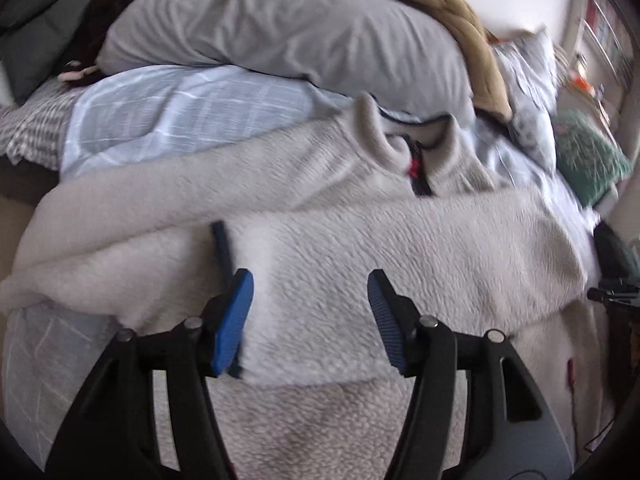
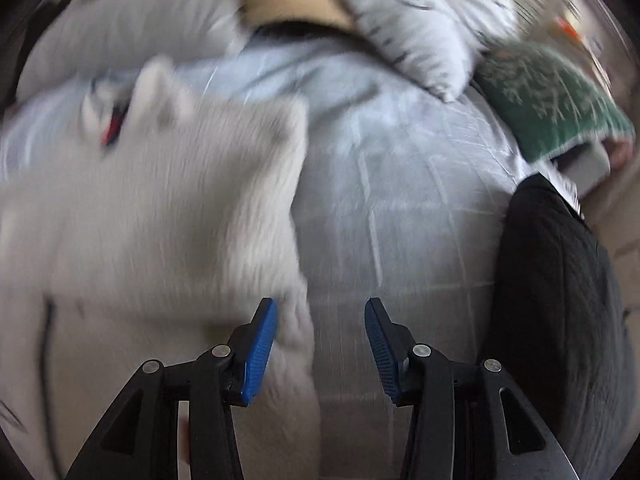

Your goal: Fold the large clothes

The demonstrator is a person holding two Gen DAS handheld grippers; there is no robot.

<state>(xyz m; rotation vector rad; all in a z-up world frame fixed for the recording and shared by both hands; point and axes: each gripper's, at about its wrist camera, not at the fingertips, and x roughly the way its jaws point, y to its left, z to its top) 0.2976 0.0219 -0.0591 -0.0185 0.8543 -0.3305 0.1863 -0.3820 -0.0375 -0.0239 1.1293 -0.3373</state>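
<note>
The left tongs [image 1: 310,320] are held released, both blue pads spread wide above the cream fleece pullover [image 1: 320,248], with nothing gripped between them. A sleeve is seen folded across the body of the pullover, and a dark blue trim strip [image 1: 222,248] is visible just beside the left pad. The collar [image 1: 400,140] is turned toward the far end of the bed.

The right tongs [image 2: 320,346] are likewise released and empty, positioned over the edge where the pullover [image 2: 160,216] meets the pale blue checked bedspread [image 2: 400,200]; this view is blurred. A dark garment [image 2: 552,300] is laid to the right on the bedspread.

Beyond the pullover, a grey pillow [image 1: 280,32], a tan blanket [image 1: 452,16] and a green patterned cushion [image 2: 548,100] are piled.
</note>
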